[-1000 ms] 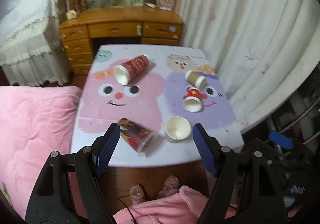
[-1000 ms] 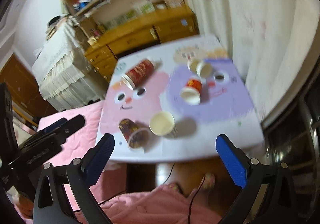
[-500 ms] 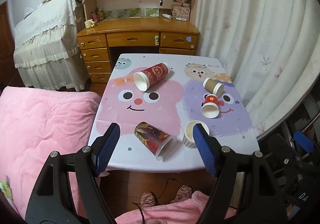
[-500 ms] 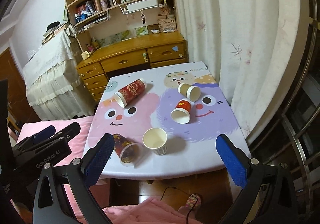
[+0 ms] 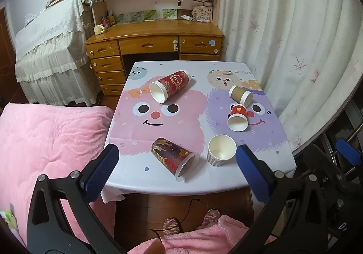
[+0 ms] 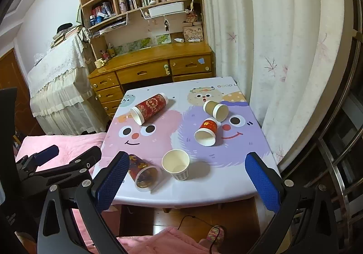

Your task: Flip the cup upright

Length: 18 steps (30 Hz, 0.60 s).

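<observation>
Several paper cups are on a small table with a cartoon-face cloth [image 5: 136,136]. A dark patterned cup [image 5: 173,159] [image 6: 143,174] lies on its side near the front edge. A white checked cup [image 5: 221,150] [image 6: 177,164] stands upright beside it. A large red cup [image 5: 170,88] [image 6: 149,108], a small red cup [image 5: 237,116] [image 6: 206,131] and a brown cup [image 5: 241,95] [image 6: 215,108] lie on their sides farther back. My left gripper [image 5: 177,172] and right gripper [image 6: 186,179] are both open and empty, held back above the front edge.
A pink blanket [image 5: 50,145] lies left of the table. A wooden desk [image 5: 154,43] with shelves stands behind it. White curtains [image 5: 295,38] hang on the right. The person's slippered feet [image 5: 190,222] are on the wood floor below.
Both grippers have tilted up and pulled back, so the table sits lower and farther in view. No cup has moved. Both stay open.
</observation>
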Each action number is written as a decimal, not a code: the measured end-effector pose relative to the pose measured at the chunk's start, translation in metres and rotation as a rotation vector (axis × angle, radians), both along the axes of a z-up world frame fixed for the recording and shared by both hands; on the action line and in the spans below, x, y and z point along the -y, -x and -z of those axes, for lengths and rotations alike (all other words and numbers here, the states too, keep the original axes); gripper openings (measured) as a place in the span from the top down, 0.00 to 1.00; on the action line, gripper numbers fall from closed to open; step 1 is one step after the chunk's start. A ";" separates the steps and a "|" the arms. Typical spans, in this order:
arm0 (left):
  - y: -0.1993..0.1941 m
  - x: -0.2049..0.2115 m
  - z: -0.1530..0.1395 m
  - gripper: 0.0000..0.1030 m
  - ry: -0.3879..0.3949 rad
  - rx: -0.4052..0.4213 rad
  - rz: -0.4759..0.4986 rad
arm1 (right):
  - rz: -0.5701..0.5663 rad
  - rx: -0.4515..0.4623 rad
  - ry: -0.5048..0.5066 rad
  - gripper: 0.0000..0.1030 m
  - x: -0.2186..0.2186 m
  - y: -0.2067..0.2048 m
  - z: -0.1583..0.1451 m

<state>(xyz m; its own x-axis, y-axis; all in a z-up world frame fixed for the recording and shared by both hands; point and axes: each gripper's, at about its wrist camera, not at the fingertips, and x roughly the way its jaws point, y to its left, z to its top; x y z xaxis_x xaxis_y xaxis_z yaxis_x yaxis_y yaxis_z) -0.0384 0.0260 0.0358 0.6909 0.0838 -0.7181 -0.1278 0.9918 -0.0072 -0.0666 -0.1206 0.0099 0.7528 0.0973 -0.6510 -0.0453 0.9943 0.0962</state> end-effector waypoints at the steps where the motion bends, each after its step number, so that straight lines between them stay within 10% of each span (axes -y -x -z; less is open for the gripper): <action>1: 0.000 0.001 0.000 0.01 -0.001 -0.001 0.001 | 0.002 -0.001 -0.001 0.00 0.001 0.000 -0.001; 18: -0.007 0.006 0.003 0.01 0.012 -0.006 0.021 | 0.014 0.015 0.006 0.00 0.006 -0.007 -0.003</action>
<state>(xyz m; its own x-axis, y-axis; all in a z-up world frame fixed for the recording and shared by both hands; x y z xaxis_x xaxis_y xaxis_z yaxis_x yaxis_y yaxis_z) -0.0313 0.0198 0.0329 0.6880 0.0611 -0.7232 -0.1074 0.9940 -0.0182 -0.0600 -0.1262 0.0133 0.7638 0.0824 -0.6402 -0.0326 0.9955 0.0891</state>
